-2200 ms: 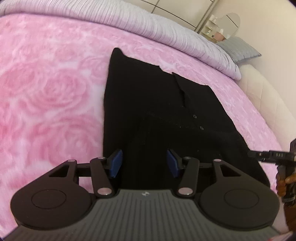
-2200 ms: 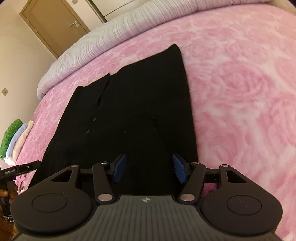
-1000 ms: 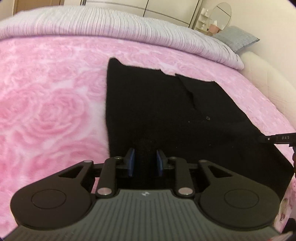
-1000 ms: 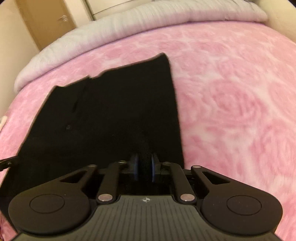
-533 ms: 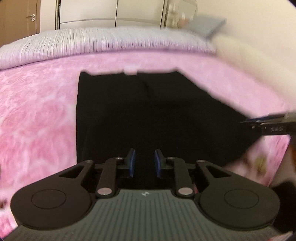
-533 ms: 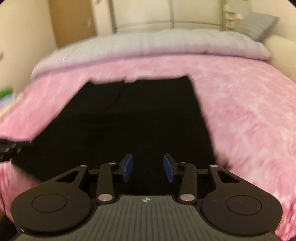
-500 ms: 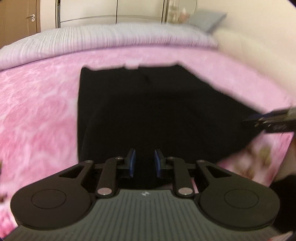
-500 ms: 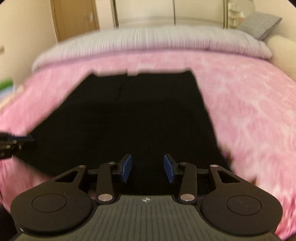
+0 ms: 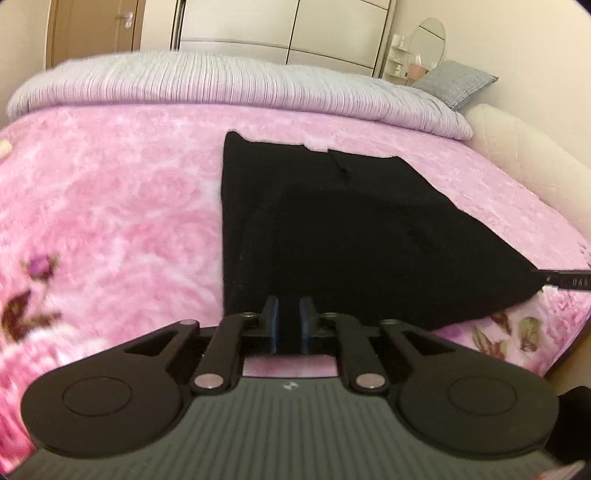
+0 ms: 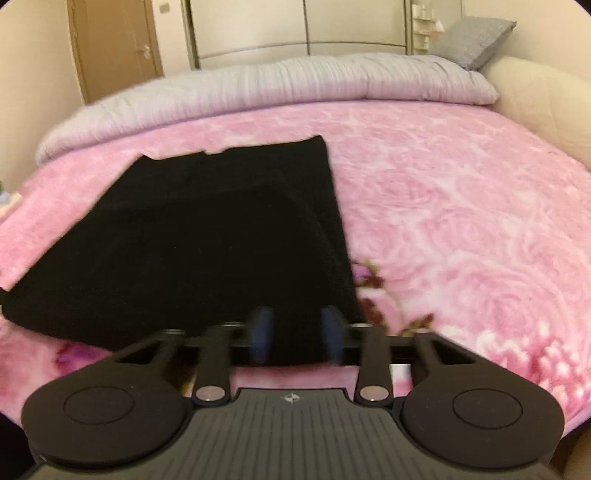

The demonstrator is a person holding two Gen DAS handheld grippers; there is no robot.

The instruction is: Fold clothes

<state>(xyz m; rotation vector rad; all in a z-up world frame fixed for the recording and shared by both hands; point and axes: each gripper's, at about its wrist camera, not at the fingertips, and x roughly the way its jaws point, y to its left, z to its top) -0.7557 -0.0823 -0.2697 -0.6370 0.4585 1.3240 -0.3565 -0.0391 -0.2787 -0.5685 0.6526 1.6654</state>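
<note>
A black buttoned garment [image 9: 351, 229] lies on the pink rose-patterned blanket [image 9: 110, 221]; its near hem is lifted and stretched between both grippers. My left gripper [image 9: 290, 319] is shut on the hem's left end. My right gripper [image 10: 295, 332] holds the hem's right end between its blue pads [image 10: 261, 332], which stand a little apart with black cloth [image 10: 207, 240] between them. The right gripper's tip also shows at the right edge of the left wrist view [image 9: 561, 282].
A grey ribbed duvet [image 9: 221, 85] lies along the far side of the bed. A grey pillow [image 9: 454, 83] and cream headboard [image 9: 524, 147] are at the right. Wardrobe doors [image 10: 303, 26] and a wooden door [image 10: 114, 48] stand behind.
Both grippers closed on the garment's near hem, then lifted it and pulled back toward the bed's near edge. The right pads now stand wider apart than one second ago.
</note>
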